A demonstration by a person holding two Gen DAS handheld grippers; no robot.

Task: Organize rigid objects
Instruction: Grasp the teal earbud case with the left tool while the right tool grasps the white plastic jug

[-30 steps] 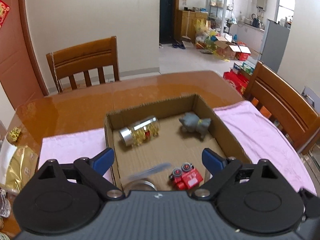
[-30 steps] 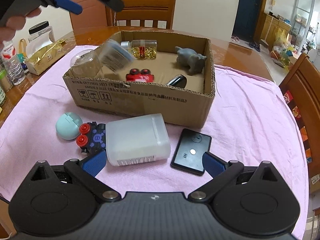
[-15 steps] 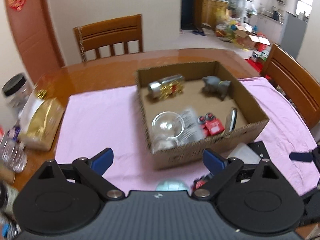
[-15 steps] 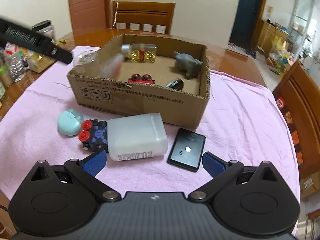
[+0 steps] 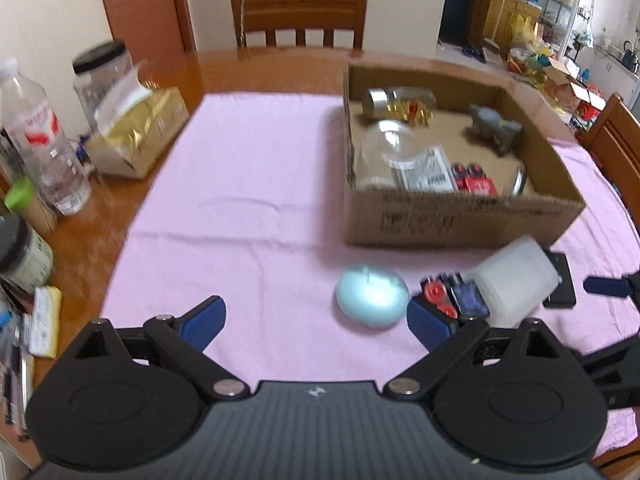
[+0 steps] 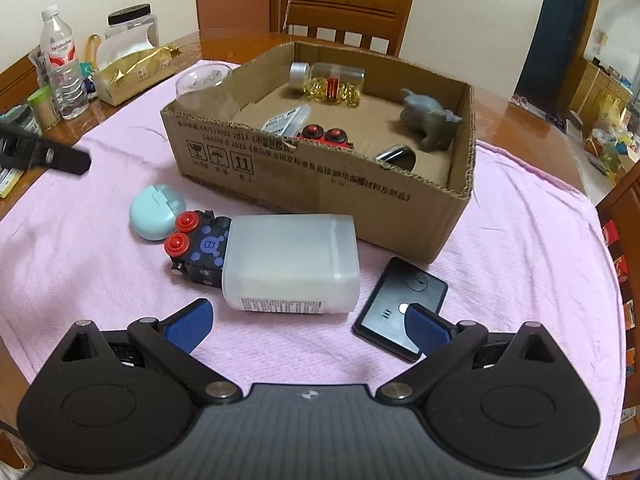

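pulled back from over the cardboard box (image 5: 460, 220), left gripper (image 5: 316, 320) hangs wide and empty, the mint round case (image 5: 372, 295) just ahead-right on the pink cloth (image 5: 248, 184); right gripper (image 6: 308, 324) also wide, farther off.

Open cardboard box (image 6: 320, 184) sits ahead of the right hand-held gripper (image 6: 308, 320), well past its fingertips. Inside: clear jar (image 6: 208, 92) upright in the near-left corner, labelled packet (image 6: 286, 118) beside it, capsule bottle (image 6: 328, 80) on its side at the back, grey elephant figure (image 6: 430, 122) on the right, red toy car (image 6: 324, 136) and a dark glossy item (image 6: 396, 156) against the front wall. Outside the box: white plastic container (image 6: 290, 258) on its side just ahead of the fingertips, black toy robot (image 6: 196, 246) touching its left end, pale teal round case (image 6: 157, 216) further left, black flat device (image 6: 400, 306) by the right fingertip.
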